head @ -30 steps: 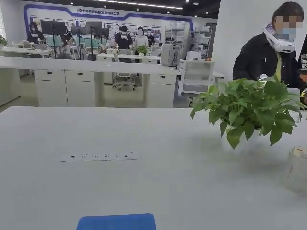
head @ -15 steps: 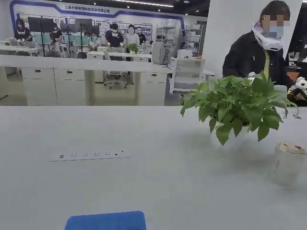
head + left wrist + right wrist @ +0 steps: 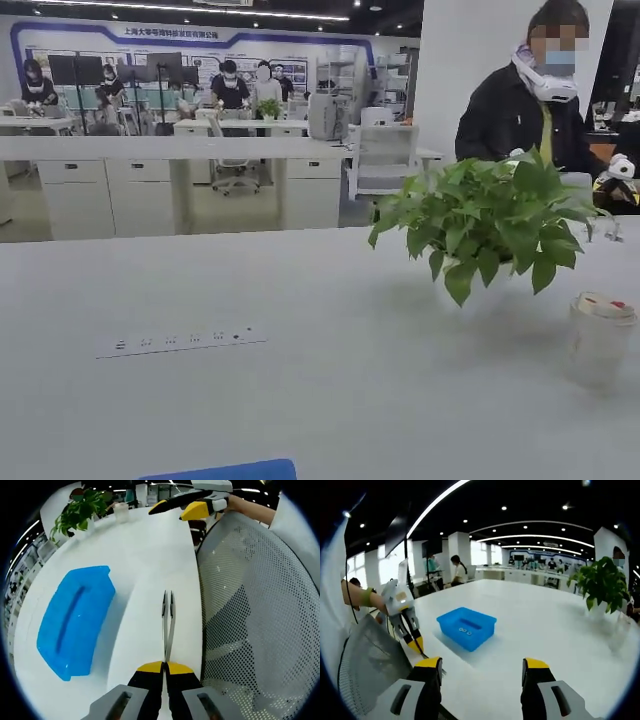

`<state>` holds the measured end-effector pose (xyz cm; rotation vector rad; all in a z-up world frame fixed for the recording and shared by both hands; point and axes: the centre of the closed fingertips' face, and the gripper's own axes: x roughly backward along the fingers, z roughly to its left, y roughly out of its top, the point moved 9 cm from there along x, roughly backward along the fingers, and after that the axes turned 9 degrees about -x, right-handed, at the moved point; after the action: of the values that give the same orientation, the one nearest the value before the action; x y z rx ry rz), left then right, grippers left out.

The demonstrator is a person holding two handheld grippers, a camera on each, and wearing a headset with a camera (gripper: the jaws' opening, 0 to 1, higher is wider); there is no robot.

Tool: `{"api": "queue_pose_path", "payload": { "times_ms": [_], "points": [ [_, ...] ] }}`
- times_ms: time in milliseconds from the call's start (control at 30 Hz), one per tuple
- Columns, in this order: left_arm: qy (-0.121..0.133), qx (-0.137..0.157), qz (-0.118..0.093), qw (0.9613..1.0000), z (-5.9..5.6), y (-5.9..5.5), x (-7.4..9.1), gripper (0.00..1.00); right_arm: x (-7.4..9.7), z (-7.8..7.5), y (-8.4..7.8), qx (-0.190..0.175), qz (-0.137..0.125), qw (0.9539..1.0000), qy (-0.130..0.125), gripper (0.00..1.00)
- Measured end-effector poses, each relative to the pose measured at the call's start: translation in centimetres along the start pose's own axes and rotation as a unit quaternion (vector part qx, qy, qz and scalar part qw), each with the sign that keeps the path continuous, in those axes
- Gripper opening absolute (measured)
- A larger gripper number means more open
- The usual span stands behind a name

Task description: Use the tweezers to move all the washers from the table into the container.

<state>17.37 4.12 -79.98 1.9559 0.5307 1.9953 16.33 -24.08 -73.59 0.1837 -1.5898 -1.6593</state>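
Tweezers of slim grey metal (image 3: 168,625) sat pinched at their base in your left tongs (image 3: 165,667). The yellow-tipped jaws were pressed together on them, over the near edge of the white counter (image 3: 150,555) and beside a grey mesh chair back (image 3: 250,610). Your right tongs (image 3: 482,672) were spread wide, with nothing between the jaws. The blue rectangular plastic container (image 3: 466,626) stood on the counter close by the tweezers, and two small metal washers (image 3: 466,630) lay inside it. Far across the counter stood a leafy green potted plant (image 3: 490,215), with a clear lidded jar (image 3: 598,335) nearer and to its right.
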Motion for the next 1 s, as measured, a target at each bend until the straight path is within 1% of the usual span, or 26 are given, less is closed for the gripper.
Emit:
{"api": "queue_pose_path", "payload": {
  "times_ms": [33, 100, 167, 200, 233, 267, 300, 333, 367, 433, 467, 500, 533, 600, 633, 667, 700, 733, 767, 800, 833, 867, 900, 933, 967, 1000],
  "points": [
    [-0.009, 0.023, 0.002, 0.9997, 0.1, 0.0, 0.0, 0.0, 0.0, 0.0, 0.0, -0.001, 0.0, 1.0, -0.003, 0.65],
    [-0.011, 0.023, 0.002, 0.9997, 0.5, 0.0, 0.0, 0.0, -0.1, 0.0, 0.1, 0.005, 0.0, 0.9999, -0.015, 0.68],
    [-0.013, 0.049, -0.005, 0.9987, 0.4, -0.1, 0.0, 0.0, -0.2, 0.0, 0.1, 0.012, 0.002, 0.9997, -0.02, 0.7],
    [-0.009, 0.072, -0.014, 0.9973, 0.2, -0.2, 0.0, 0.0, -0.1, 0.0, 0.1, 0.011, 0.001, 0.9997, -0.022, 0.71],
    [-0.006, 0.078, -0.018, 0.9968, 0.2, -0.2, 0.0, 0.02, -0.1, -0.1, 0.1, 0.011, 0.0, 0.9997, -0.023, 0.7],
    [0.002, 0.091, -0.035, 0.9952, 0.0, -0.4, 0.0, 0.04, -0.1, -0.1, 0.1, 0.009, -0.002, 0.9997, -0.023, 0.7],
    [0.006, 0.101, -0.043, 0.9939, -0.2, -0.5, 0.1, 0.07, 0.0, -0.2, 0.2, 0.005, -0.007, 0.9997, -0.024, 0.71],
    [0.01, 0.125, -0.051, 0.9907, -0.7, -0.8, 0.2, 0.11, 0.0, -0.2, 0.2, 0.003, -0.01, 0.9997, -0.024, 0.71],
    [0.022, 0.134, -0.053, 0.9893, -0.8, -1.1, 0.4, 0.15, 0.0, -0.2, 0.3, -0.001, -0.012, 0.9996, -0.024, 0.71],
    [0.048, 0.16, -0.067, 0.9836, -1.3, -1.7, 1.4, 0.23, 0.0, -0.3, 0.3, -0.004, -0.012, 0.9996, -0.025, 0.72],
    [0.067, 0.182, -0.084, 0.9776, -1.6, -2.0, 2.2, 0.24, 0.0, -0.3, 0.3, -0.004, -0.012, 0.9996, -0.026, 0.72],
    [0.082, 0.195, -0.096, 0.9726, -1.7, -2.3, 2.8, 0.28, 0.0, -0.3, 0.3, -0.003, -0.013, 0.9995, -0.028, 0.72],
    [0.112, 0.217, -0.121, 0.9622, -1.8, -2.5, 3.8, 0.32, 0.0, -0.3, 0.4, -0.001, -0.014, 0.9995, -0.029, 0.72],
    [0.141, 0.254, -0.15, 0.9451, -2.2, -2.9, 5.0, 0.44, 0.1, -0.3, 0.5, 0.002, -0.019, 0.9993, -0.031, 0.72],
    [0.171, 0.28, -0.172, 0.9289, -2.4, -3.3, 6.1, 0.48, 0.1, -0.3, 0.6, 0.003, -0.023, 0.9993, -0.031, 0.72],
    [0.19, 0.29, -0.187, 0.919, -2.5, -3.4, 6.7, 0.51, 0.1, -0.2, 0.7, 0.003, -0.028, 0.9991, -0.032, 0.73],
    [0.22, 0.303, -0.21, 0.9035, -2.8, -3.6, 7.6, 0.55, 0.2, -0.2, 0.8, 0.003, -0.034, 0.9989, -0.032, 0.73],
    [0.239, 0.306, -0.225, 0.8937, -2.9, -3.7, 8.1, 0.58, 0.3, -0.2, 0.9, 0.003, -0.041, 0.9986, -0.033, 0.74],
    [0.262, 0.307, -0.245, 0.8815, -3.2, -3.8, 8.9, 0.61, 0.3, -0.2, 1.0, 0.002, -0.047, 0.9984, -0.032, 0.74],
    [0.271, 0.302, -0.255, 0.8778, -3.3, -3.7, 9.1, 0.63, 0.3, -0.1, 1.2, -0.004, -0.058, 0.998, -0.026, 0.75],
    [0.291, 0.295, -0.285, 0.8643, -3.5, -3.7, 9.7, 0.63, 0.4, -0.1, 1.2, -0.009, -0.063, 0.9977, -0.024, 0.75],
    [0.302, 0.297, -0.304, 0.853, -3.6, -3.6, 10.0, 0.63, 0.5, -0.1, 1.4, -0.008, -0.071, 0.9971, -0.027, 0.77],
    [0.314, 0.305, -0.329, 0.8366, -3.7, -3.6, 10.4, 0.64, 0.5, -0.2, 1.5, -0.007, -0.077, 0.9966, -0.029, 0.78],
    [0.329, 0.314, -0.353, 0.8176, -3.6, -3.5, 10.8, 0.66, 0.6, -0.2, 1.6, -0.007, -0.083, 0.996, -0.031, 0.78],
    [0.34, 0.316, -0.371, 0.804, -3.6, -3.4, 11.1, 0.7, 0.7, -0.2, 1.7, -0.007, -0.091, 0.9952, -0.035, 0.79],
    [0.352, 0.317, -0.387, 0.7915, -3.5, -3.2, 11.3, 0.76, 0.8, -0.3, 1.8, -0.008, -0.097, 0.9945, -0.038, 0.8]
  ]
}}
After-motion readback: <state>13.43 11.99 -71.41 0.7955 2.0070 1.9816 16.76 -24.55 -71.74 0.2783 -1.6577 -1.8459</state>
